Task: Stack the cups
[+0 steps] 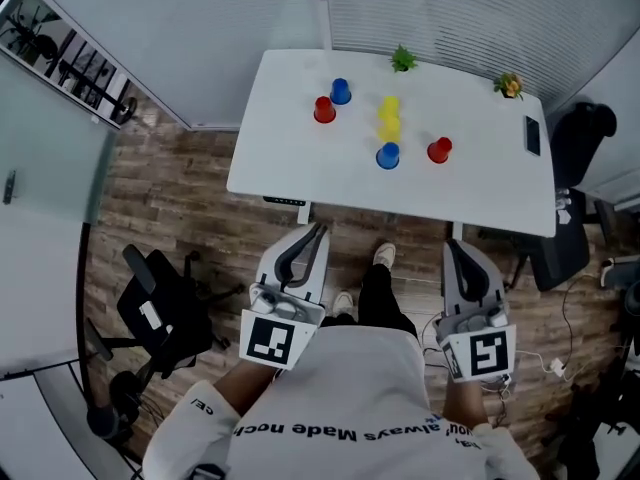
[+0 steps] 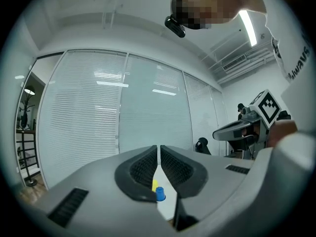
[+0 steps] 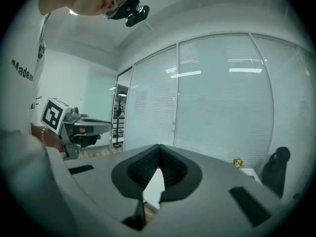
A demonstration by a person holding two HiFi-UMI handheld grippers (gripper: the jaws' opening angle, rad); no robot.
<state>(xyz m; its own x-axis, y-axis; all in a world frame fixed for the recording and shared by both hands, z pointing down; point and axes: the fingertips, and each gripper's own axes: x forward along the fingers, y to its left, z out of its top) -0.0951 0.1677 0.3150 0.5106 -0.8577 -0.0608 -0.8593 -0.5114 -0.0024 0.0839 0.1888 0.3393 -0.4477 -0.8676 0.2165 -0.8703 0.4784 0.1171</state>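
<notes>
1. The person is holding the left gripper (image 1: 317, 228) and the right gripper (image 1: 451, 245) low in front of the body. Each gripper's jaws are pressing together with nothing between them.
2. Ahead of both pairs of jaws, the white counter (image 1: 480, 193) is carrying all the cups, well apart from the grippers.
3. Nearest the jaws, the near blue cup (image 1: 387, 156) is standing ahead, between the two grippers. The right red cup (image 1: 439, 150) is standing near it, ahead of the right jaws.
4. Just beyond the near blue cup, the yellow cups (image 1: 389, 118) are sitting together; whether they are nested I cannot tell.
5. Farther off, ahead of the left jaws, the left red cup (image 1: 324, 110) and the far blue cup (image 1: 340, 91) are standing just beside each other.
6. Farthest from the jaws, a green plant (image 1: 403, 59) and a yellow-flowered plant (image 1: 509, 85) are sitting at the counter's back edge.
</notes>
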